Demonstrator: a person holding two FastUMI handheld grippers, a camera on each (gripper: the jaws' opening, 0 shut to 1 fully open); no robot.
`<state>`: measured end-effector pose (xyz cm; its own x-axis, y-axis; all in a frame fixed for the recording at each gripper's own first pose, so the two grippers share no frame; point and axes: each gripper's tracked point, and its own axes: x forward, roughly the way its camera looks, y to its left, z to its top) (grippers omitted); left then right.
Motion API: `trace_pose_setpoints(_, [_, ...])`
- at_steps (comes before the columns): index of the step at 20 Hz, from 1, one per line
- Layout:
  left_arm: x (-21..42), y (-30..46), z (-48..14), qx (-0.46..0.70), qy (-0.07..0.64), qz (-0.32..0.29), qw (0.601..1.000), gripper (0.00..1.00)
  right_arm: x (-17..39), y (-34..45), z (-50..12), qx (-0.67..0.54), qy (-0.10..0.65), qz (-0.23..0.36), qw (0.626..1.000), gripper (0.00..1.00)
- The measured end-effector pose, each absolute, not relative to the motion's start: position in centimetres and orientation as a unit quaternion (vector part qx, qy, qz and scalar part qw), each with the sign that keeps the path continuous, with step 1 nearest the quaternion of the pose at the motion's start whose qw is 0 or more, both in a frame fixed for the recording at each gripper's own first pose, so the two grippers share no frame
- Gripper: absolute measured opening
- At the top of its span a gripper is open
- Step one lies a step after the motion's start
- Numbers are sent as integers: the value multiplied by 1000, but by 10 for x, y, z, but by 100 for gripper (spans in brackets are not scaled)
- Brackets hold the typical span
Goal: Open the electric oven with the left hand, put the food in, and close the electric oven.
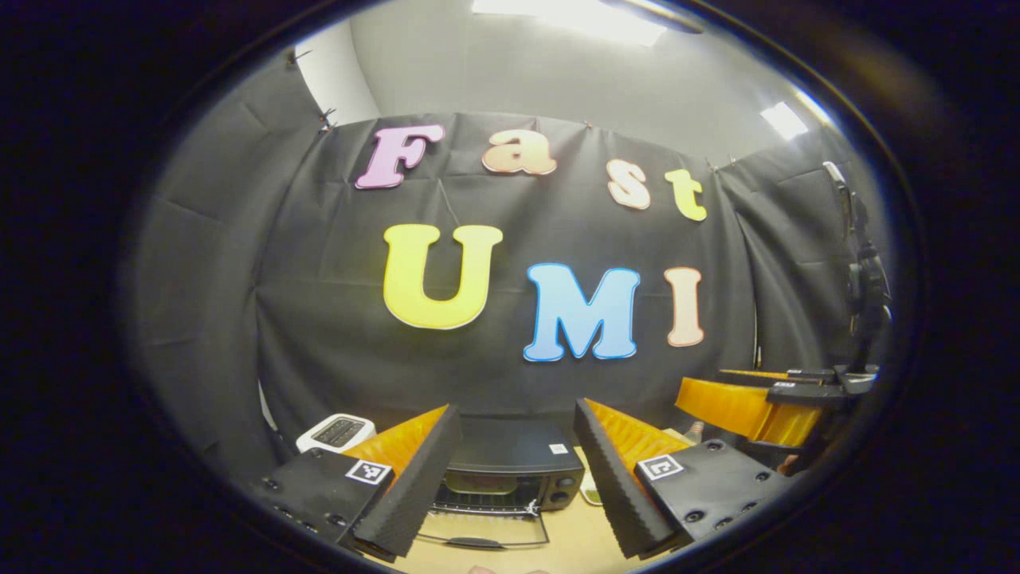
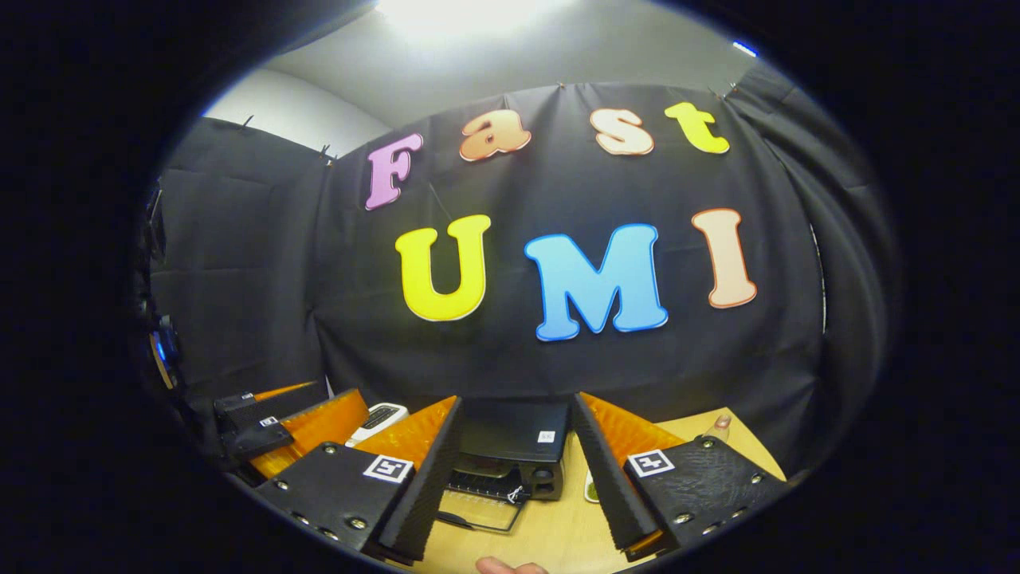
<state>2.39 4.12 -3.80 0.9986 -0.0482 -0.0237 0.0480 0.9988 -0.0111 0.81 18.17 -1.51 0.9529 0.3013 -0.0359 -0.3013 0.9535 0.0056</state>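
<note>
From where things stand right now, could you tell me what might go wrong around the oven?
1. The oven door already lies open and flat on the table; either open gripper coming down could knock it.
2. The left gripper and right gripper hover close together, so they might collide.
3. The white toaster stands close beside the oven and could get bumped.

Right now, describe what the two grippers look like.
Left gripper and right gripper match: two wedge-shaped orange fingers lined with black ribbed pads, mounted on black bolted plates, each bearing a small square black-and-white marker.
</note>
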Motion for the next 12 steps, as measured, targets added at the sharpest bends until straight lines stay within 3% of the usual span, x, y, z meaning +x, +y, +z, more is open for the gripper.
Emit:
trace_pose_setpoints(2, [28, 43, -60, 0, 35, -10, 999, 100, 6, 165, -7, 5, 11, 142, 990, 84])
trace_pose_setpoints(3, [32, 46, -76, -1, 53, -3, 999, 94, 5, 165, -9, 15, 19, 146, 989, 86])
trace_pose_setpoints(5, [35, 41, -118, -13, 98, -8, 995, 100, 6, 154, -9, 34, 29, 145, 988, 87])
trace_pose_setpoints(11, [35, 48, -263, -25, 284, -20, 958, 96, 15, 114, -19, 46, 46, 105, 992, 86])
trace_pose_setpoints(12, [35, 53, -284, -29, 310, -19, 950, 100, 16, 110, -23, 51, 54, 97, 993, 86])
